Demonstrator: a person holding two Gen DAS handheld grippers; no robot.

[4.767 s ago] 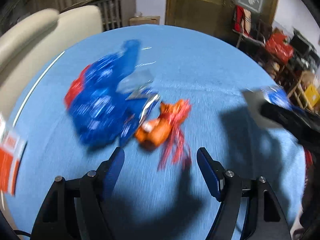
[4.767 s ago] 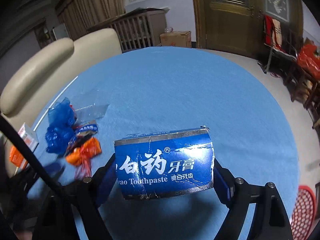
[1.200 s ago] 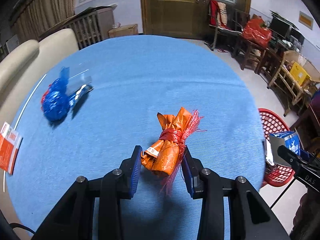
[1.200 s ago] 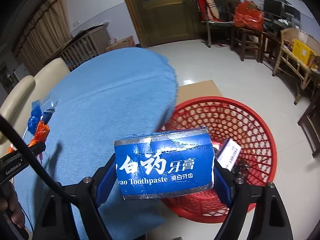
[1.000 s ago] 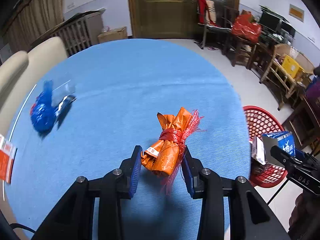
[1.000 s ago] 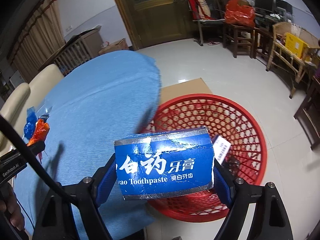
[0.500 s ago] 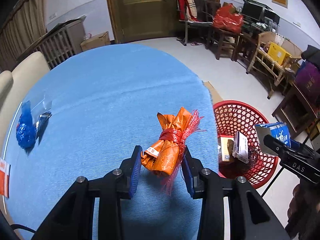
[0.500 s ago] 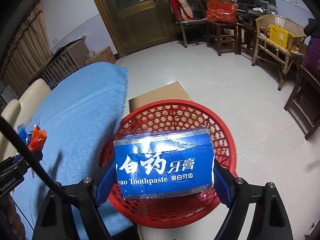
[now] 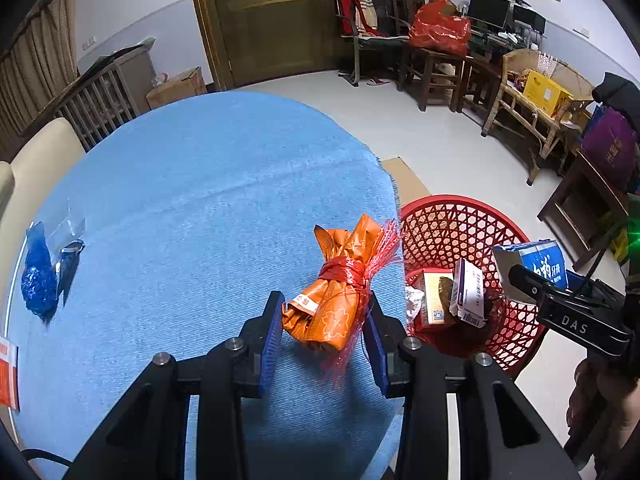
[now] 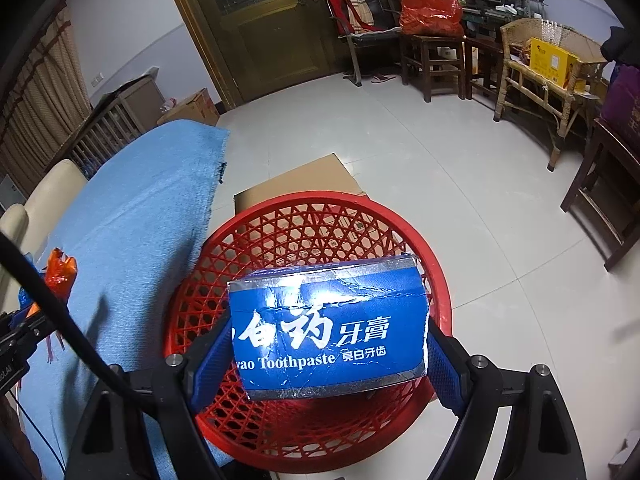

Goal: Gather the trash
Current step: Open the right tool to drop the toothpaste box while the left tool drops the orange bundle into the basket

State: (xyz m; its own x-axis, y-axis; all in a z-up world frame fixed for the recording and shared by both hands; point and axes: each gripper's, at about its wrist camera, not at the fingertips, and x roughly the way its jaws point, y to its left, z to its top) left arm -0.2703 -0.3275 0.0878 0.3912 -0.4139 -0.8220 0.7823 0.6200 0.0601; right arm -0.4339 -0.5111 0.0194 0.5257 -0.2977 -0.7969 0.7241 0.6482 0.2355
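Note:
My left gripper (image 9: 325, 334) is shut on an orange wrapper bundle (image 9: 340, 288) tied with red strands, held above the right part of the blue table (image 9: 192, 208). My right gripper (image 10: 328, 344) is shut on a blue toothpaste box (image 10: 326, 328) and holds it over the red mesh basket (image 10: 304, 224). In the left wrist view the basket (image 9: 452, 228) stands on the floor beside the table's right edge with small boxes (image 9: 466, 294) and crumpled paper inside. The toothpaste box (image 9: 536, 260) and right gripper show above its right rim.
A blue plastic bag (image 9: 38, 276) and a clear wrapper (image 9: 70, 248) lie at the table's far left. An orange-white packet (image 9: 8, 372) sits at the left edge. A flat cardboard sheet (image 10: 296, 184) lies under the basket. Chairs (image 10: 432, 52) and a wicker bench (image 10: 540, 68) stand behind.
Both grippers have swung right, away from the table's left side. The toothpaste box now hangs squarely over the basket; the orange bundle has come closer to the table's right edge.

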